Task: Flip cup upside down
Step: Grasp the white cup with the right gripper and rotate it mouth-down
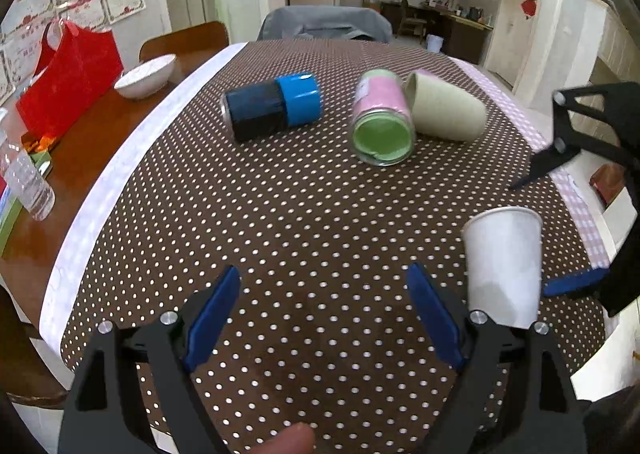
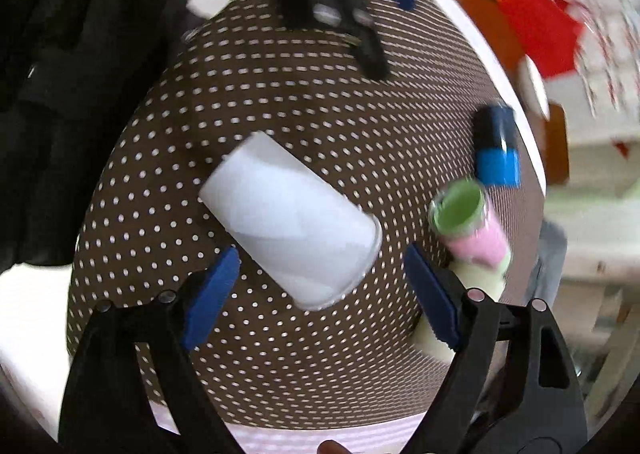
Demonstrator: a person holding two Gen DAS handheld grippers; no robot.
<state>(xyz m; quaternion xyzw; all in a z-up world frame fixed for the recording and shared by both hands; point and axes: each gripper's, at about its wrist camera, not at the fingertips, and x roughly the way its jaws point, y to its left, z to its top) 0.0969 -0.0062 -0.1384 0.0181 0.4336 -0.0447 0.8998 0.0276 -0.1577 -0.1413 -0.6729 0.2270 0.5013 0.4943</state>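
A brown polka-dot tablecloth (image 1: 280, 193) covers the table in a living room. The white cup (image 1: 503, 266) stands upright near its right edge. Toward the far edge lie a blue can (image 1: 272, 109), green-lidded jar (image 1: 382, 121) and beige cup (image 1: 446, 109). Left gripper (image 1: 324, 314) and right gripper (image 2: 320, 282) are spread, holding nothing.

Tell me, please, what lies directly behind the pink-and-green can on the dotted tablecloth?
A beige cup lies on its side right behind the pink-and-green can, its mouth end against the can. The can hides part of that rim, and the cup's inside cannot be seen.
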